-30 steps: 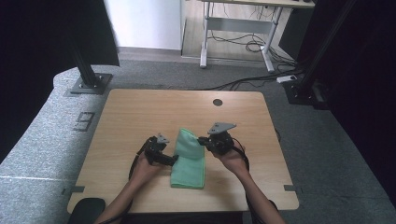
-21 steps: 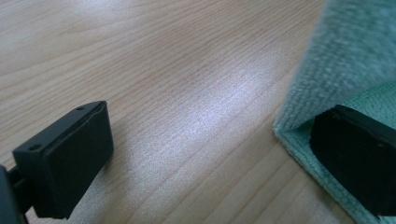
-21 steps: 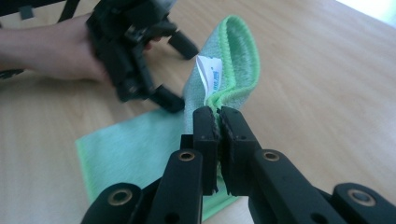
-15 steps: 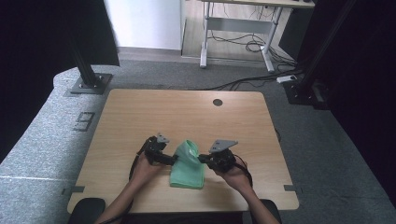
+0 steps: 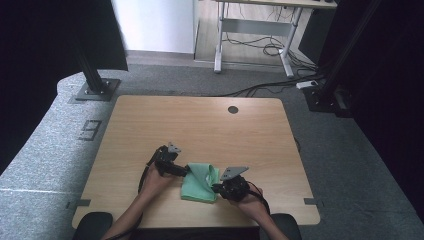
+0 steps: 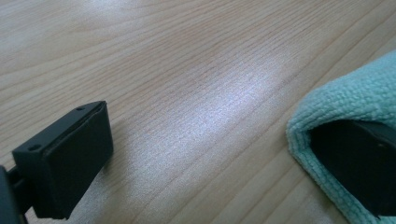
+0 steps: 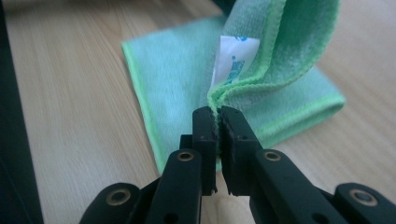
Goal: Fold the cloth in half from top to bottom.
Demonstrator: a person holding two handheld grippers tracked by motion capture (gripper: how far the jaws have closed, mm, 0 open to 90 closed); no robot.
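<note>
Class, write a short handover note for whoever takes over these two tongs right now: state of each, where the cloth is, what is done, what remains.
Right tongs: shut on the stitched edge of the green microfibre cloth, beside its white label, holding that edge lifted.
Left tongs: open, one jaw tucked inside a fold of the cloth.
Cloth: near front edge of the light wooden table, between both hands.
Done: cloth partly folded over.
Left: probably finish the fold, lay it flat, release.

At the near edge of the table (image 5: 200, 120), the right gripper (image 7: 217, 122) pinches the cloth (image 5: 200, 181) hem tight, while the left gripper (image 5: 181, 170) stands wide apart, one jaw tucked under the cloth's fold.
</note>
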